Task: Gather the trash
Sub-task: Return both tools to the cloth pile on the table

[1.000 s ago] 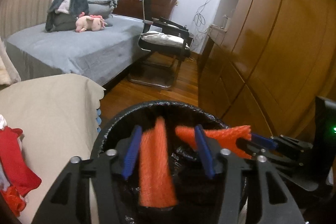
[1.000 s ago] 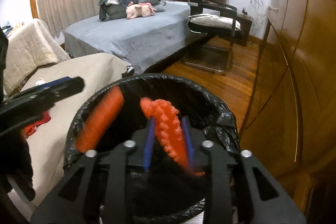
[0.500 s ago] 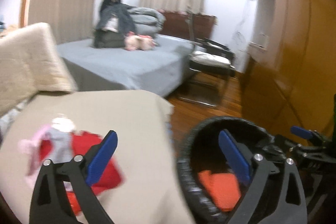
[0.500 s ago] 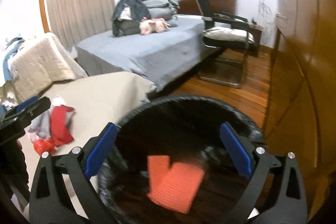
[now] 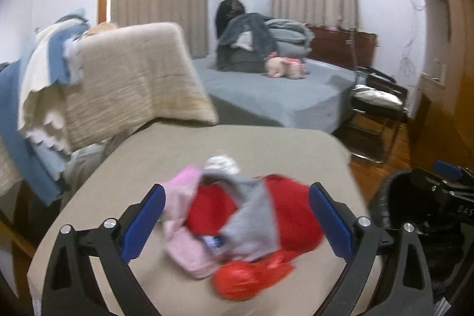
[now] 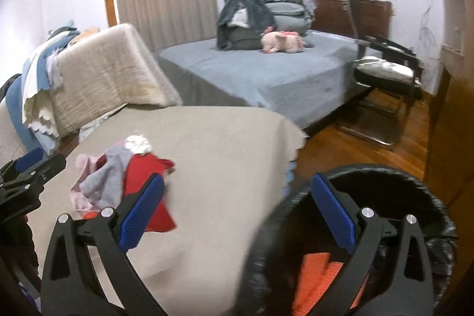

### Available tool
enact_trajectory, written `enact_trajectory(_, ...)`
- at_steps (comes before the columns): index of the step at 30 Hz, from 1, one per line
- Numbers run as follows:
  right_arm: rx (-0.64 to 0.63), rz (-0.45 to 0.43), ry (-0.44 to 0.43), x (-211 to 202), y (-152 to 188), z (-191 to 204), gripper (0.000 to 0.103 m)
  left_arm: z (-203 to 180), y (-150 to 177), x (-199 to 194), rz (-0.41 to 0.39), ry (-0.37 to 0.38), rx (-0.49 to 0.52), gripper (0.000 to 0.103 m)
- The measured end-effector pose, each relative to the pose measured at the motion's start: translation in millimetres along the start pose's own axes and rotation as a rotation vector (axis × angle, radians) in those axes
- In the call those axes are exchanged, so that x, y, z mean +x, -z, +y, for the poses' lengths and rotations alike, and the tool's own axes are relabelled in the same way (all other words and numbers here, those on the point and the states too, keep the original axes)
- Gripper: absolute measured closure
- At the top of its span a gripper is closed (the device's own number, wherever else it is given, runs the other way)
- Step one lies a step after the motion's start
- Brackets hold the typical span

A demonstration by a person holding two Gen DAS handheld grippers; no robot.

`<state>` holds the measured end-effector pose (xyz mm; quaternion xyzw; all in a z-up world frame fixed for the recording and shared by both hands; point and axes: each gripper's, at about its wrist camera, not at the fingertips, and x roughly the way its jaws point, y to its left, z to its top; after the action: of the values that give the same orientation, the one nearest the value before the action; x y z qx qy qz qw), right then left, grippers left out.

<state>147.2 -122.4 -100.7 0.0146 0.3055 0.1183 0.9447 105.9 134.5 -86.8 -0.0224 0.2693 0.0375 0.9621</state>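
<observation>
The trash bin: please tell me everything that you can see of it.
The trash bin is round and lined with a crinkled black plastic bag folded over its rim. It stands open on the wooden floor, beside the beige-covered table. Inside lie orange mesh pieces. The right gripper, fingers wide apart, hangs partly over its rim. The left wrist view shows only its edge.

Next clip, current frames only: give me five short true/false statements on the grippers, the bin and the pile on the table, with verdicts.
1. The left gripper is open. True.
2. The right gripper grips an orange piece. False: it is open and empty.
3. Orange pieces lie inside the black-lined bin. True.
4. The pile of red, grey and pink items is on the floor. False: it lies on the beige-covered table.
5. The pink plush toy is in the bin. False: it lies on the bed.
</observation>
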Motion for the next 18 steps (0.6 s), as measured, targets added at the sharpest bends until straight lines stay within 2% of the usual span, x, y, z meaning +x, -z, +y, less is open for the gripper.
enact_trajectory(4, -0.03, 0.016, -0.033, 24, 2, 27, 0.006, 27, 13, 5, 0.023, -0.05, -0.029, 0.01)
enact_trajectory(9, -0.064, 0.059, -0.065, 54, 7, 54, 0.007, 43, 22, 25, 0.067, -0.079, -0.048, 0.014)
enact_trajectory(18, -0.111, 0.091, -0.061, 78, 17, 74, 0.007, 63, 41, 50, 0.122, -0.08, -0.086, 0.024)
